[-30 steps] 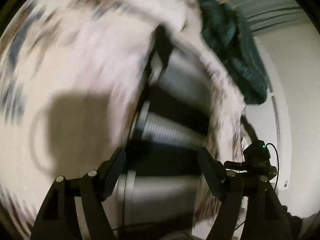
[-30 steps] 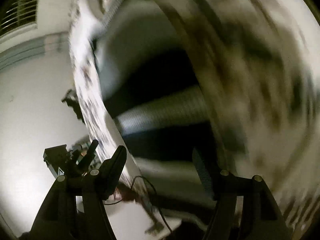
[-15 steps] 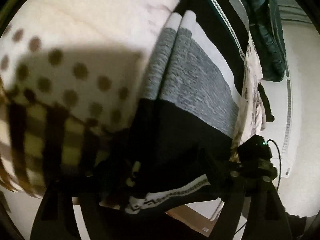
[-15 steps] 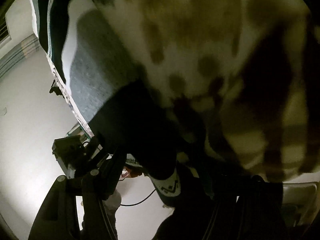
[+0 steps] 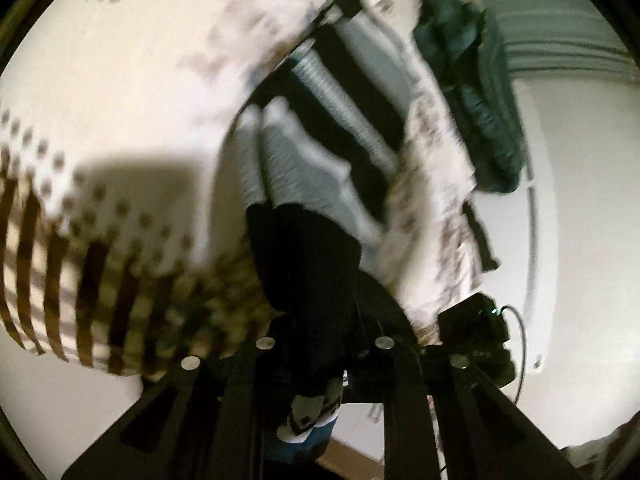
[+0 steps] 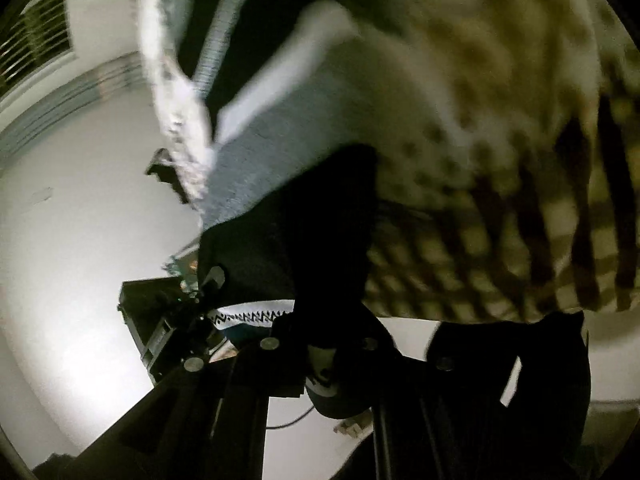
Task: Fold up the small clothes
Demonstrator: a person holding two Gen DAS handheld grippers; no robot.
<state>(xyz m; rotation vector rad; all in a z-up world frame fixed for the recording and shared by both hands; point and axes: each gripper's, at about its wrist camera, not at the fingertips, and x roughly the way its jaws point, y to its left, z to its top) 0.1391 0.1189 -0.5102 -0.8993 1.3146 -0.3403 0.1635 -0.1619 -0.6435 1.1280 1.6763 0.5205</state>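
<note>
A striped knit garment (image 5: 304, 184) with black, grey and white bands lies on a patterned cloth surface (image 5: 120, 128). My left gripper (image 5: 320, 344) is shut on the garment's black hem end, whose white patterned trim (image 5: 308, 416) hangs between the fingers. In the right wrist view the same garment (image 6: 280, 184) runs from the gripper up and left. My right gripper (image 6: 320, 344) is shut on its black end, with the zigzag white trim (image 6: 248, 316) just to the left.
The surface is a cream cloth with brown dots and stripes (image 6: 500, 160). A dark green garment (image 5: 476, 92) lies at the far right edge. The other gripper shows in each view (image 5: 476, 340) (image 6: 160, 320). White floor lies beyond (image 6: 72, 240).
Both grippers were open over the garment a second ago. They came down onto its black hem end and closed on it. Both views are blurred with motion now.
</note>
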